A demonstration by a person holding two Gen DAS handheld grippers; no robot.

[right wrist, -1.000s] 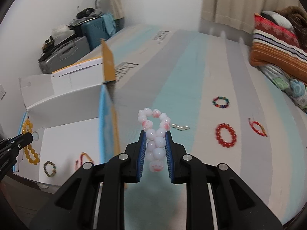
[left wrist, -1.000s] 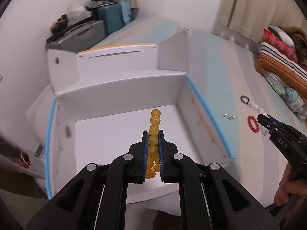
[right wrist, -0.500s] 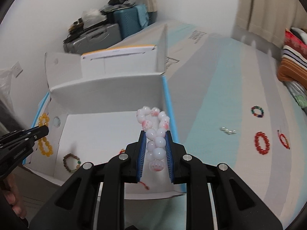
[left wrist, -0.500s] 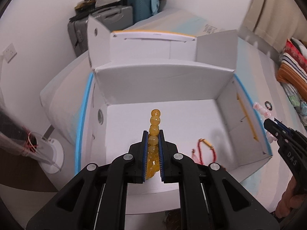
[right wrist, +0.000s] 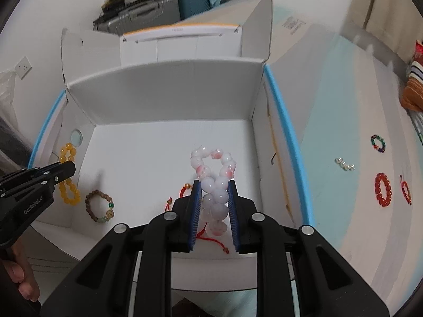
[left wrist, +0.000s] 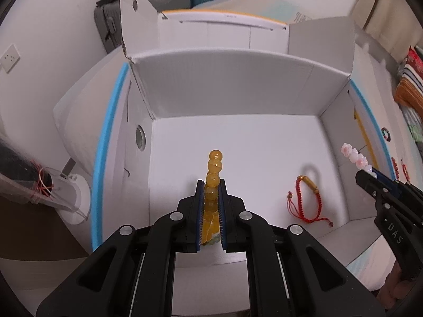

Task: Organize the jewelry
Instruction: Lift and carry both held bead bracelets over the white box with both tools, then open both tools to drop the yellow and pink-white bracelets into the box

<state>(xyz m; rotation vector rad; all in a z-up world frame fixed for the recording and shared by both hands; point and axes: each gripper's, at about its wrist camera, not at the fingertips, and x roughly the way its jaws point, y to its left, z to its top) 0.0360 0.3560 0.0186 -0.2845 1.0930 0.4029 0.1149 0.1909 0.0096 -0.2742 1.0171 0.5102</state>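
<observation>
The white box sits open on the bed — both tongs hang over it. Left tongs are clamped on the amber bracelet; right tongs pinch the pink-white bracelet. A red cord bracelet and brown bracelet lie inside.

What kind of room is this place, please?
Probably a bedroom at home. The white box stands on a bed with a striped sheet, folded blankets lie at the far right, and suitcases are stacked by the wall.
</observation>
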